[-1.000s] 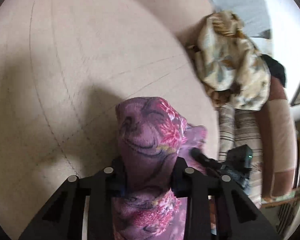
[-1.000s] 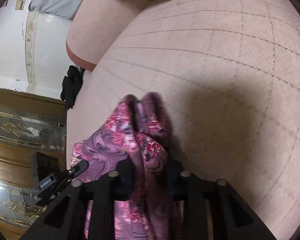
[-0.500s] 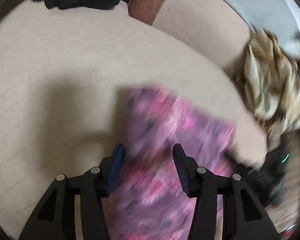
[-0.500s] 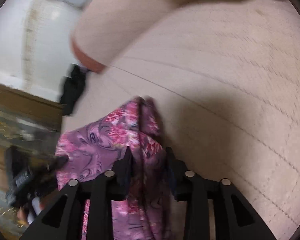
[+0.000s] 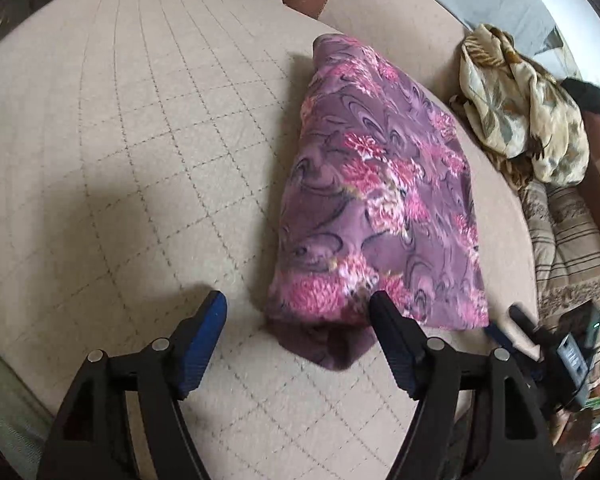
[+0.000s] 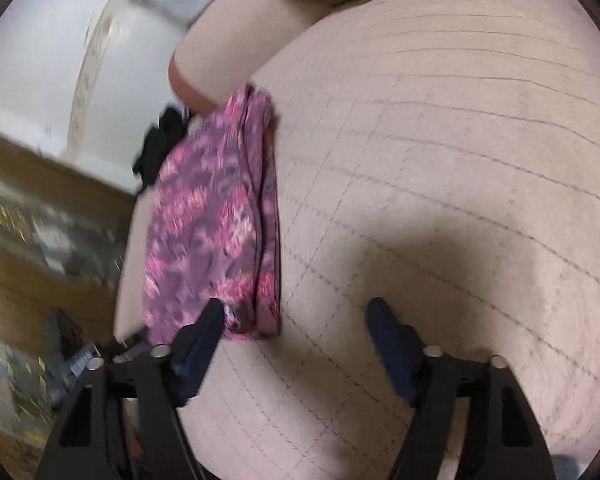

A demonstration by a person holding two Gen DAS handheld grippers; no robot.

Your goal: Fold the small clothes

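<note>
Garment: purple floral cloth (image 5: 380,200) lies folded flat on the quilted beige cushion (image 5: 140,140)
Left claw (image 5: 296,308): spread, holding nothing; cloth's near edge just ahead, toward its right finger
Right claw (image 6: 294,314): spread, holding nothing; cloth (image 6: 216,220) beside its left finger
Farther off: cream patterned fabric (image 5: 524,108) heaped at the backrest

The left gripper (image 5: 298,304) hangs with its jaws spread wide and nothing between them, above a beige quilted bed (image 5: 140,160). A purple floral cloth (image 5: 376,200) lies folded flat on the bed, reaching from just beyond the gripper's right finger toward the far side. Right of it, a crumpled cream patterned garment (image 5: 524,108) lies at the bed's edge. The right gripper (image 5: 548,340) shows at the near right, its jaws unclear.
</note>
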